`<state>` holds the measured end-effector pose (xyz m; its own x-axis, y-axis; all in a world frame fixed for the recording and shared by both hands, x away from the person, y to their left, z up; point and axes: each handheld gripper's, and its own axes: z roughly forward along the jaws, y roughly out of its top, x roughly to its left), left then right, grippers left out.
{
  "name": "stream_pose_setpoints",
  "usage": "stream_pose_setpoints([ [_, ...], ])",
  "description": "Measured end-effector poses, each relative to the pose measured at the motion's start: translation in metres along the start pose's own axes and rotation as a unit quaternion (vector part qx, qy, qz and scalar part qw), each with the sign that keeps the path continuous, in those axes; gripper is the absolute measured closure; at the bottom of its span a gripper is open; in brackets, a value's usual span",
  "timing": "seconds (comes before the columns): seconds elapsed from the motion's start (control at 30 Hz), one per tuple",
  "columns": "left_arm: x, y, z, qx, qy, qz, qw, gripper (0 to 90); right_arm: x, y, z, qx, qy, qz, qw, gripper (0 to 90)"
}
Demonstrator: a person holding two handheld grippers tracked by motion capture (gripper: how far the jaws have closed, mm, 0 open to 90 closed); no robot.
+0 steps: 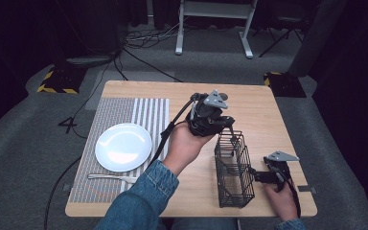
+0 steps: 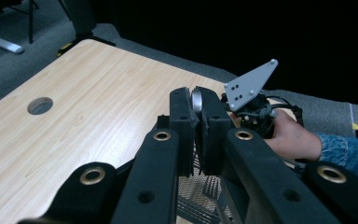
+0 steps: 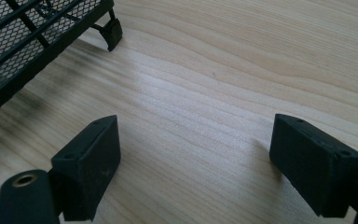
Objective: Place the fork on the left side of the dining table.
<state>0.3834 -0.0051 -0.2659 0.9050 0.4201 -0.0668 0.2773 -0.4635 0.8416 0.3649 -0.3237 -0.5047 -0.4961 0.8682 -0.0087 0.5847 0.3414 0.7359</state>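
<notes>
Spoon sits pinched between the closed pads of the left tool, right of frame centre, just above the black wire basket. Right tool rests low at lower right beside the basket, jaws wide open over bare worktop. Plate and fork lie at lower left.

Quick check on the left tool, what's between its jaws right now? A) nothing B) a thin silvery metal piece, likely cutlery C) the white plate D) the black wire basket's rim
B: in the left gripper view the left tool is shut on a thin silvery metal piece showing at the top of the pads, above the black wire basket; the white round plate lies apart on the striped placemat.
</notes>
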Motion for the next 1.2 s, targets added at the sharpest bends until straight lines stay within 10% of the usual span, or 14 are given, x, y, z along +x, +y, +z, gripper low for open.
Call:
stream_pose_setpoints([
  [0.77, 0.030, -0.002, -0.073, -0.053, 0.020, -0.038, 0.9977, 86.5, 0.000, 0.000, 0.000, 0.000, 0.000, 0.000, 1.0000, 16.3],
  [1.2, 0.090, -0.026, -0.112, -0.073, 0.087, -0.078, 0.9904, 86.5, 0.000, 0.000, 0.000, 0.000, 0.000, 0.001, 1.0000, 16.4],
])
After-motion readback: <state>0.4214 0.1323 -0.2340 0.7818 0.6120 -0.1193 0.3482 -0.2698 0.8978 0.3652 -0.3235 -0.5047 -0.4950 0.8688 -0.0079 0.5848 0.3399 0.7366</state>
